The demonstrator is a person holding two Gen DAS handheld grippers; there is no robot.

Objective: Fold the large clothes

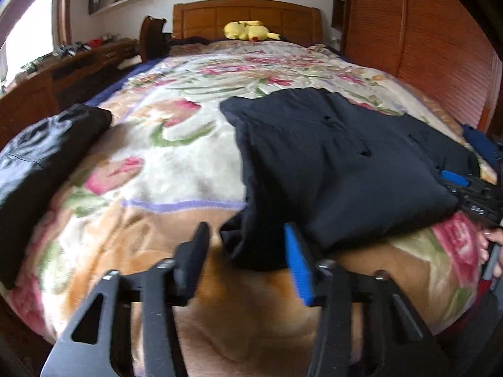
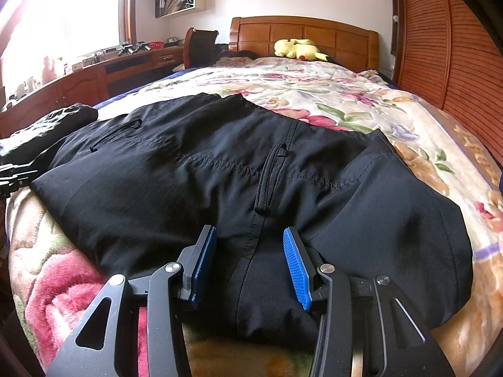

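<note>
A black pair of trousers (image 2: 220, 169) lies folded flat on the flowered blanket (image 2: 330, 100) near the foot of the bed. It also shows in the left wrist view (image 1: 330, 163). My right gripper (image 2: 250, 235) is open, its blue pads on either side of a seam at the garment's near edge. My left gripper (image 1: 245, 235) is open, just over the garment's left near corner, with cloth between the fingers. The right gripper also shows in the left wrist view (image 1: 471, 188) at the garment's right edge.
A second dark folded garment (image 1: 47, 157) lies at the bed's left edge. A yellow plush toy (image 1: 248, 30) sits by the wooden headboard (image 1: 248, 12). A wooden desk (image 2: 94, 75) runs along the left wall, slatted wardrobe doors (image 1: 424, 47) along the right.
</note>
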